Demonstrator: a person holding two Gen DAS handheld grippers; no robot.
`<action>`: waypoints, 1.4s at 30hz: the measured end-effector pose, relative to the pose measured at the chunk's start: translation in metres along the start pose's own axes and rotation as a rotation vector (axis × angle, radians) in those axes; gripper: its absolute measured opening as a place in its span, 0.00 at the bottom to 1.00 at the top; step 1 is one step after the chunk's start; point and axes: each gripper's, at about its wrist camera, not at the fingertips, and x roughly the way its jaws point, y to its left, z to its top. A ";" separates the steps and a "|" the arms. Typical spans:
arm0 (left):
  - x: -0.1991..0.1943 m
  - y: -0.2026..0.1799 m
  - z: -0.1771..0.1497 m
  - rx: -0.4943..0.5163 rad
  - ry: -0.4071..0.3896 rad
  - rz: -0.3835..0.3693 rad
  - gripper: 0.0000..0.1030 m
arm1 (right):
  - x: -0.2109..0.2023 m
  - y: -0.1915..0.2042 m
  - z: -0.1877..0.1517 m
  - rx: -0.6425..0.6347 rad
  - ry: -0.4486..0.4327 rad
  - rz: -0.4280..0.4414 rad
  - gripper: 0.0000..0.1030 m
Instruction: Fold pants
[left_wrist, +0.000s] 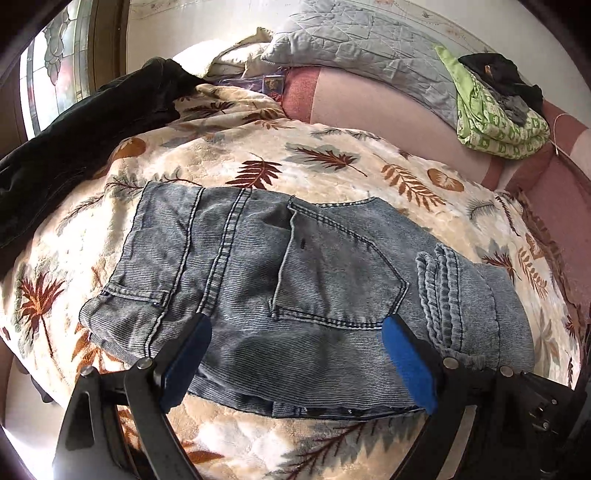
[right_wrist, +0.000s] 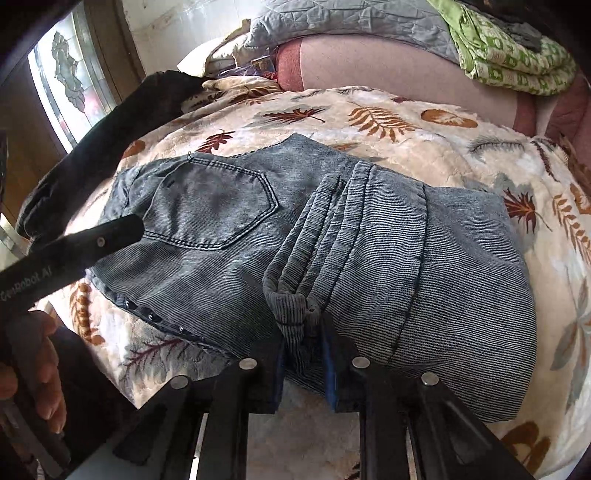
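Blue-grey jeans (left_wrist: 295, 266) lie folded into a compact stack on a leaf-patterned blanket (left_wrist: 332, 158), back pocket up. Their ribbed cuffs (left_wrist: 439, 291) rest on the stack's right part. My left gripper (left_wrist: 295, 321) hovers open over the near edge, and its blue pads (left_wrist: 406, 365) stand wide apart with nothing pinched. In the right wrist view the jeans (right_wrist: 221, 258) fill the middle. My right gripper (right_wrist: 304, 332) is shut on the bunched cuffs (right_wrist: 295, 310) at the near edge. The left gripper's black finger (right_wrist: 99, 238) reaches in from the left, held by a hand (right_wrist: 37, 362).
A dark garment (left_wrist: 74, 147) lies along the blanket's left side, also seen as the dark garment (right_wrist: 110, 140). A grey quilted pillow (left_wrist: 351, 40) and a green patterned cloth (left_wrist: 498, 122) sit at the back on a pink mattress (left_wrist: 388, 103). A window (left_wrist: 55, 74) is at left.
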 end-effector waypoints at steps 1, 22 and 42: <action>-0.002 -0.005 0.002 0.008 -0.007 -0.012 0.92 | -0.003 -0.005 0.000 0.016 -0.002 0.038 0.26; 0.048 -0.138 -0.029 0.294 0.169 -0.002 0.92 | -0.039 -0.190 0.003 0.659 -0.067 0.582 0.57; 0.055 -0.202 -0.054 0.453 0.138 -0.099 0.92 | 0.056 -0.242 0.082 0.703 0.056 0.597 0.65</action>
